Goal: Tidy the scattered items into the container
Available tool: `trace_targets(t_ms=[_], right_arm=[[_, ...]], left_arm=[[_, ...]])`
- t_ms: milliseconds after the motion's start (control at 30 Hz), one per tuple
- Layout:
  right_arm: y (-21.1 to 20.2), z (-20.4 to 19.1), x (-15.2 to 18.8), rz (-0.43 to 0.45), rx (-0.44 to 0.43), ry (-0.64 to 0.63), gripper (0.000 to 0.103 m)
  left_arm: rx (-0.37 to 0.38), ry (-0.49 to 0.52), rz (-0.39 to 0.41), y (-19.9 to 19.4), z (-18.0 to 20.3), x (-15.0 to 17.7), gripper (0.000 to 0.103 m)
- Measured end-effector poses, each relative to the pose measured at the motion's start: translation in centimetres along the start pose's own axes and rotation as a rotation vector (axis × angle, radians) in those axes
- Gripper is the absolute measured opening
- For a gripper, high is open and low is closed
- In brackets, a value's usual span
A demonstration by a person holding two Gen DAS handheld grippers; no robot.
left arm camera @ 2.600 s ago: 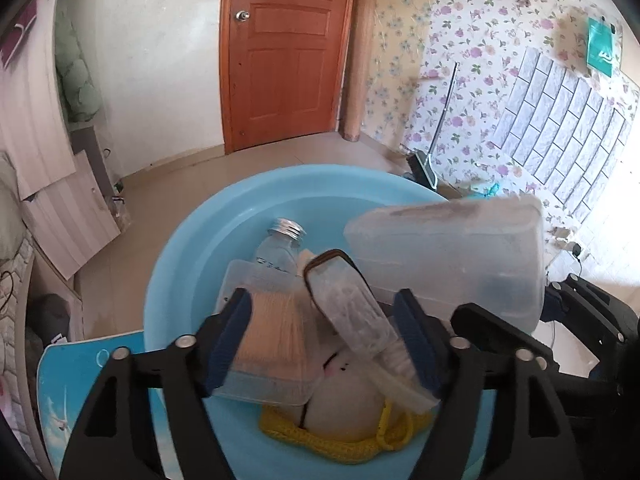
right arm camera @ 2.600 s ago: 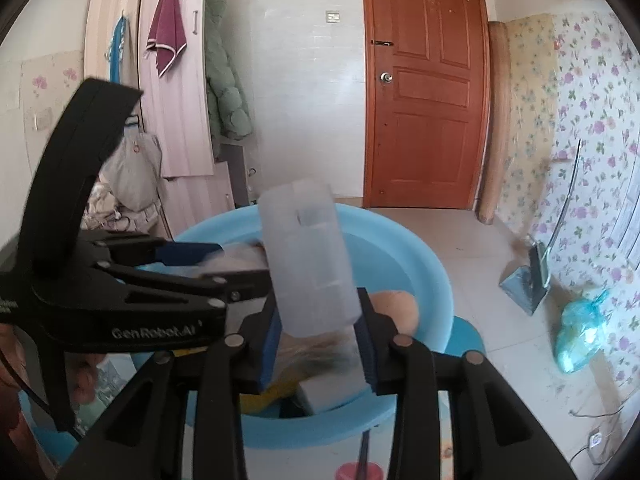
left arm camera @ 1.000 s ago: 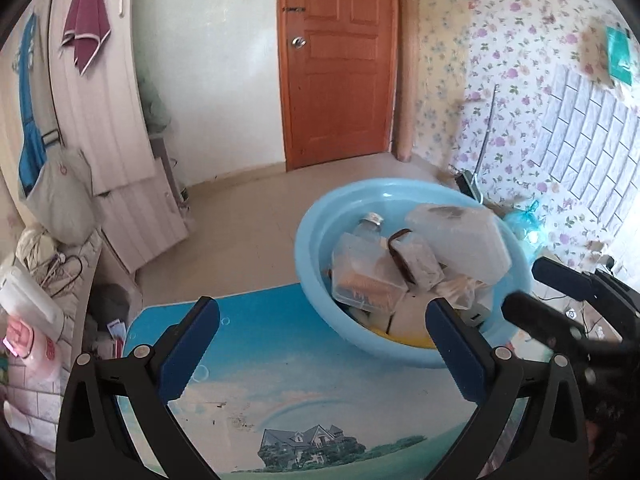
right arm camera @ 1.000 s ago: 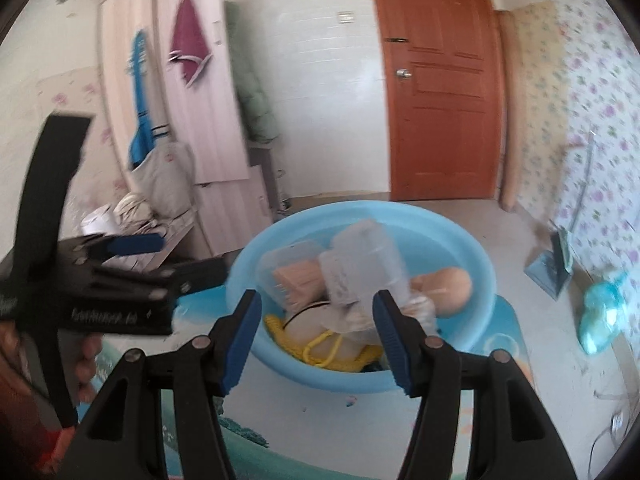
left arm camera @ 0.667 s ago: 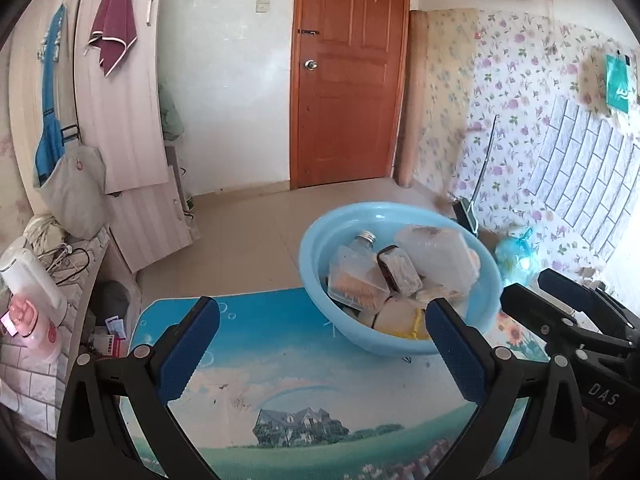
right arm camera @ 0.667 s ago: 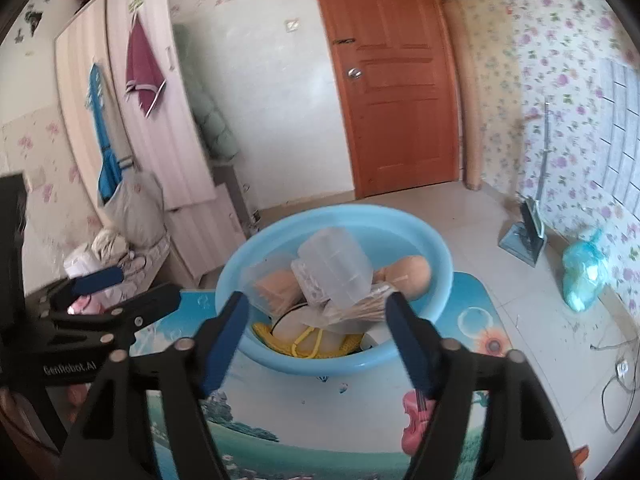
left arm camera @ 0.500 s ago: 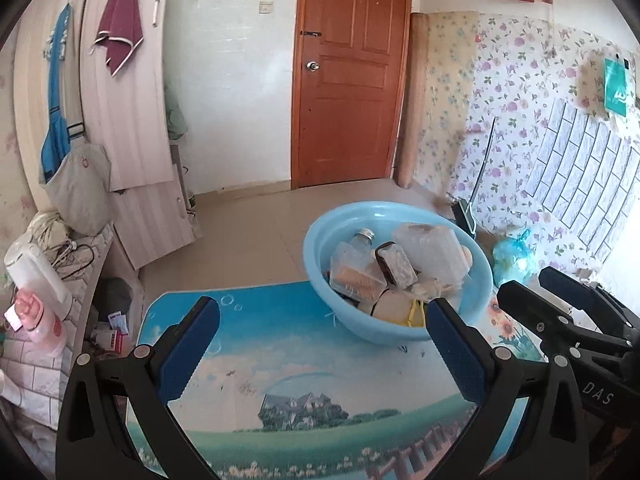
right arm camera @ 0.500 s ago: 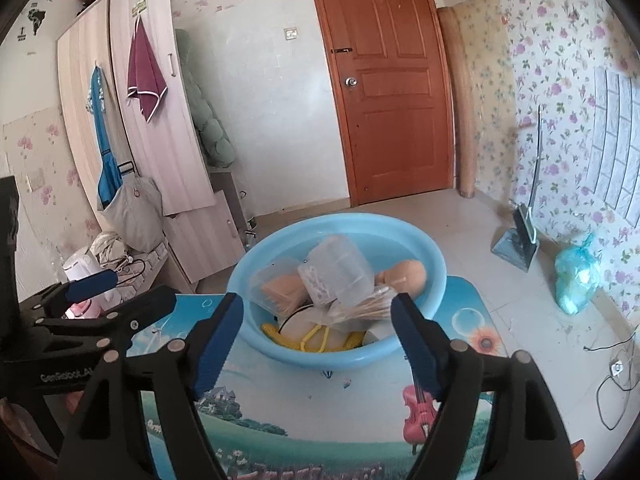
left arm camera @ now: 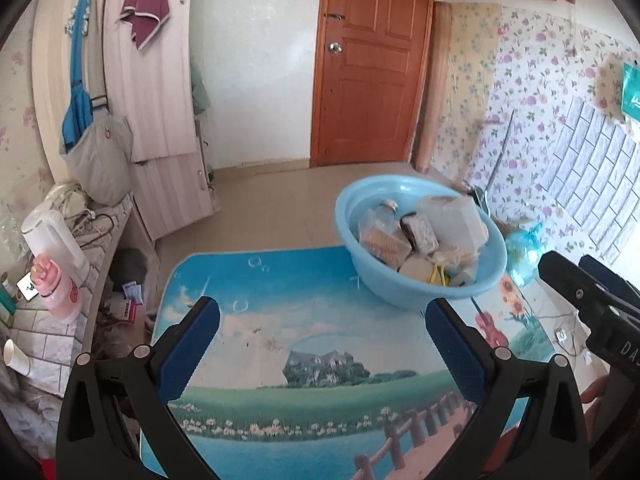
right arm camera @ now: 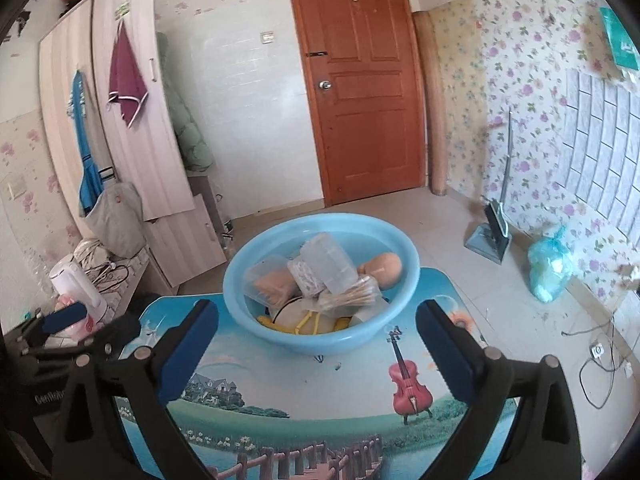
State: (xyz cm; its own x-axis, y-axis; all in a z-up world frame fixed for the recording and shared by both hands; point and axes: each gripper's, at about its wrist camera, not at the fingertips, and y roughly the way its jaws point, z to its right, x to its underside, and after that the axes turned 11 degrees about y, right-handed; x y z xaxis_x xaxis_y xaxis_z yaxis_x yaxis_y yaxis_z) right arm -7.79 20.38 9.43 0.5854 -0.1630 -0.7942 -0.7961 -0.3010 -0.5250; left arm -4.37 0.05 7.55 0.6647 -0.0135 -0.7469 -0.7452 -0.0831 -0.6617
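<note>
Left wrist view. The left claw (left arm camera: 320,330) stands wide open with nothing between its two blue pads, above the picture-printed top of the desk (left arm camera: 280,320). One light-blue basin (left arm camera: 404,292) sits ahead and to the right of the claw, on the far right part of the desk. It holds a heap of items: one frosted plastic box (left arm camera: 452,216) on top, one clear tub with tan contents (left arm camera: 380,236), one dark-rimmed clear case (left arm camera: 420,232), one glass bottle with a metal cap (left arm camera: 387,206) and a piece of yellow cord (left arm camera: 438,274). Part of the right claw (left arm camera: 588,292) shows at the right edge, near the basin.

Right wrist view. The right claw (right arm camera: 318,342) is opening, its jaws already wide, with nothing between them. The single basin (right arm camera: 256,252) lies straight ahead of it, just beyond the fingertips, on the far edge of the desk (right arm camera: 320,384). Inside are counted: one frosted box (right arm camera: 328,262), one tub of tan contents (right arm camera: 270,280), one clear bag of thin sticks (right arm camera: 352,294), one round tan ball-like thing (right arm camera: 384,266) and the yellow cord (right arm camera: 306,322). The left claw (right arm camera: 80,328) appears to the left of the right claw, beside the desk's left edge.
</note>
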Motion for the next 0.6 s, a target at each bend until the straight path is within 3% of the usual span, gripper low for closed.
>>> trace_targets(t_ms=[233, 600], right_arm=[[-0.1, -0.4, 0.7, -0.034, -0.005, -0.03, 0.101], [-0.3, -0.8, 1.3, -0.054, -0.019, -0.04, 0.101]], left_arm=[[0.011, -0.049, -0.032, 0.2, -0.7, 0.7, 0.103], [-0.021, -0.022, 0.041, -1.5, -0.1, 0.8, 0.103]])
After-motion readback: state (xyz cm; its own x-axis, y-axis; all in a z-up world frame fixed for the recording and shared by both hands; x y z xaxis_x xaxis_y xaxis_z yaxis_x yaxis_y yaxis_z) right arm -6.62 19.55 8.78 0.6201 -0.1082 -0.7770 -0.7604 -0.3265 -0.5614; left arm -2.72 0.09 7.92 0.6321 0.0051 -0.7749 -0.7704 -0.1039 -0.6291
